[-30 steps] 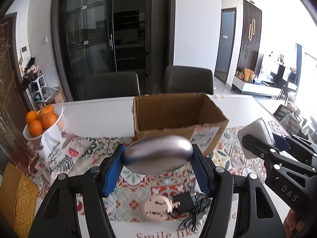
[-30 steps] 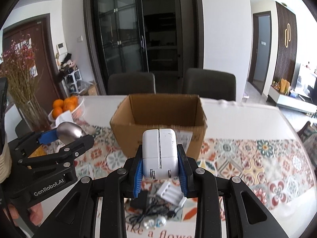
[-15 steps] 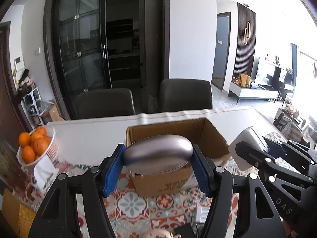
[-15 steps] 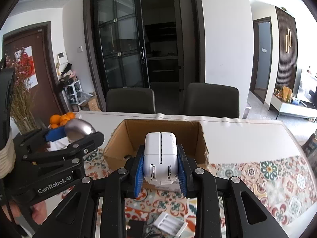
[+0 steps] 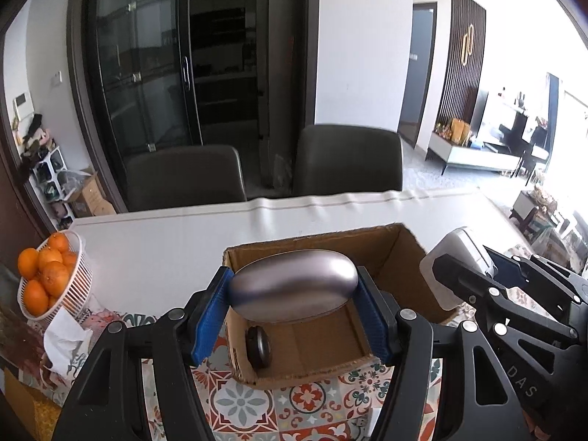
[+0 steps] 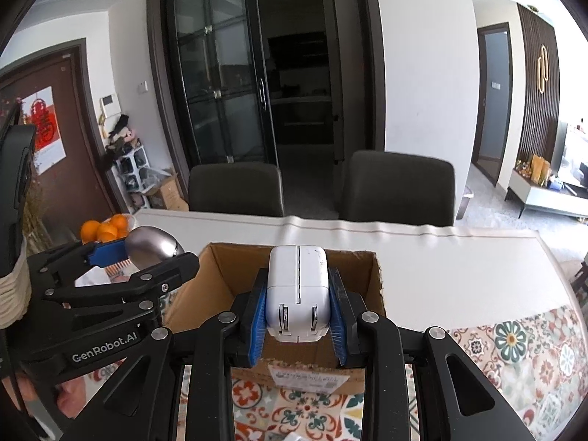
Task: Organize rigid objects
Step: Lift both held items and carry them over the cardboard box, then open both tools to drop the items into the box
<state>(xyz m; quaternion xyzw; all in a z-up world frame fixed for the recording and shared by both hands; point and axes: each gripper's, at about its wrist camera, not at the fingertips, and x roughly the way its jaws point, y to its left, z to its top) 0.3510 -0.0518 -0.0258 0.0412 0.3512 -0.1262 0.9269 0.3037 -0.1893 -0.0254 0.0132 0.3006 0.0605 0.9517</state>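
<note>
Right wrist: "GenRobot.AI" on left gripper

Both loads now over cardboard box

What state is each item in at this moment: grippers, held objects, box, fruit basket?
left gripper: shut on silver oval case
right gripper: shut on white charger, prongs folded
cardboard box: open, holds a dark round object
fruit basket: full of oranges

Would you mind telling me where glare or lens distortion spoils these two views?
Left wrist view: window light blows out the right edge, and the table's far edge bows. Right wrist view: evenly lit; the dark door frame curves, corners vignette black.
</note>
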